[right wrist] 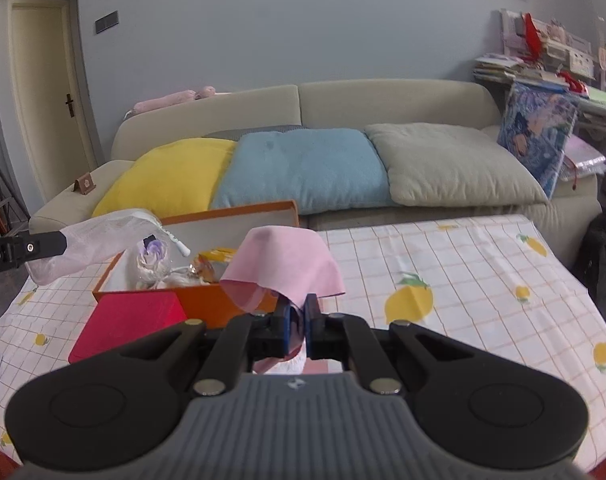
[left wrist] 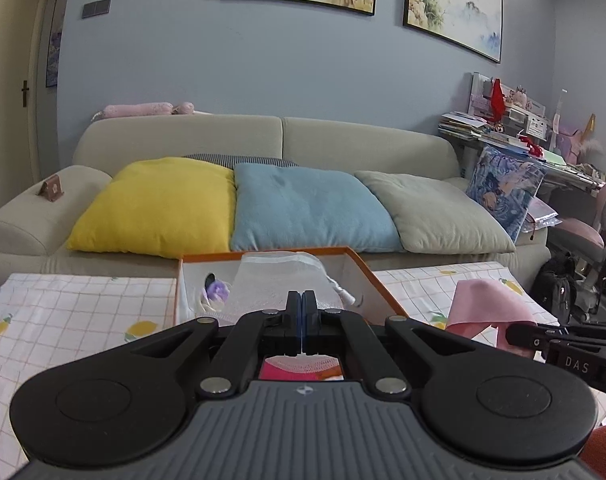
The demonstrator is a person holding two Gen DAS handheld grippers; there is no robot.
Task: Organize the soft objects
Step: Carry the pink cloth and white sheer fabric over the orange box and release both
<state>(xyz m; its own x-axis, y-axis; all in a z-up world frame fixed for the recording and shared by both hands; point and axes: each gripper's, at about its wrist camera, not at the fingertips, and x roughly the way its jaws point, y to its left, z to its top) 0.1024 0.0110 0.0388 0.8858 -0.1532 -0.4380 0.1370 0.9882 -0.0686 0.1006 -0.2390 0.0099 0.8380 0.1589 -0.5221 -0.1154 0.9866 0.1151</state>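
My left gripper (left wrist: 301, 300) is shut on a white mesh bag (left wrist: 279, 280) and holds it over the open orange box (left wrist: 359, 266); the bag also shows in the right wrist view (right wrist: 99, 240). My right gripper (right wrist: 297, 307) is shut on a pink cloth (right wrist: 287, 260) that drapes up in front of it, beside the right end of the orange box (right wrist: 207, 300). The pink cloth also shows in the left wrist view (left wrist: 487, 304). Inside the box lie a purple and white soft item (right wrist: 153, 258) and an orange wrapped item (right wrist: 207, 268).
A red lid (right wrist: 131, 326) lies in front of the box on the lemon-print tablecloth (right wrist: 463, 280). Behind the table is a beige sofa (left wrist: 343, 140) with yellow (left wrist: 159, 208), blue (left wrist: 307, 208) and grey (left wrist: 435, 212) cushions. A cluttered desk (left wrist: 515, 132) stands at right.
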